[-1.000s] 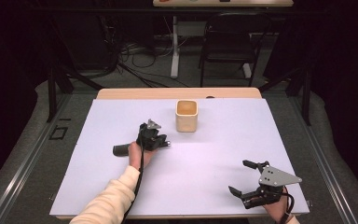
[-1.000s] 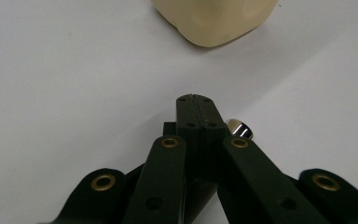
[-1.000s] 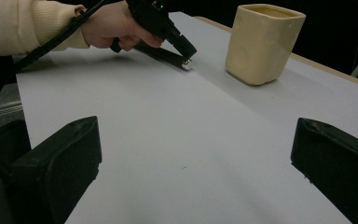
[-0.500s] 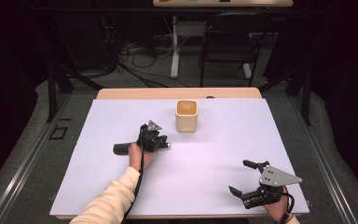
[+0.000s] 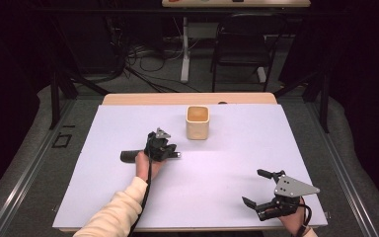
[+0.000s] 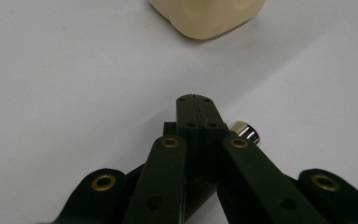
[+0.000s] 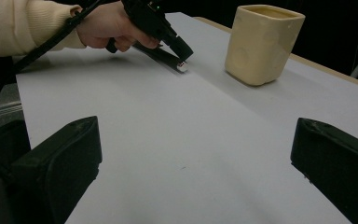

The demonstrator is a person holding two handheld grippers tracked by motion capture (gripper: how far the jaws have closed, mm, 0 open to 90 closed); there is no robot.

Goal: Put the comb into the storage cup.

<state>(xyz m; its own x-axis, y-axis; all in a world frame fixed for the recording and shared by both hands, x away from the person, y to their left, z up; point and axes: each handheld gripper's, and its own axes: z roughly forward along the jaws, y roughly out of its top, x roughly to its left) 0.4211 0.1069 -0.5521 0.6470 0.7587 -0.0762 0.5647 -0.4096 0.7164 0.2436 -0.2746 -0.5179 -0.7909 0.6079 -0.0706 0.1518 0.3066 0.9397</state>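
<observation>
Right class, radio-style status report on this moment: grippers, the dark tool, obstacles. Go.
Left gripper shut on the dark tool, on the table. Right gripper open, empty, near corner. Cream cup stands just beyond the tool; nothing between.

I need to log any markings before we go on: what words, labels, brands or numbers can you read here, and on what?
None can be read.
Cream cup: plain walls, no print.
Black tool with a silver tip under the left gripper: no legible marking.
White table sheet: blank.
Right gripper and its grey plate: holes alone, no text.
</observation>
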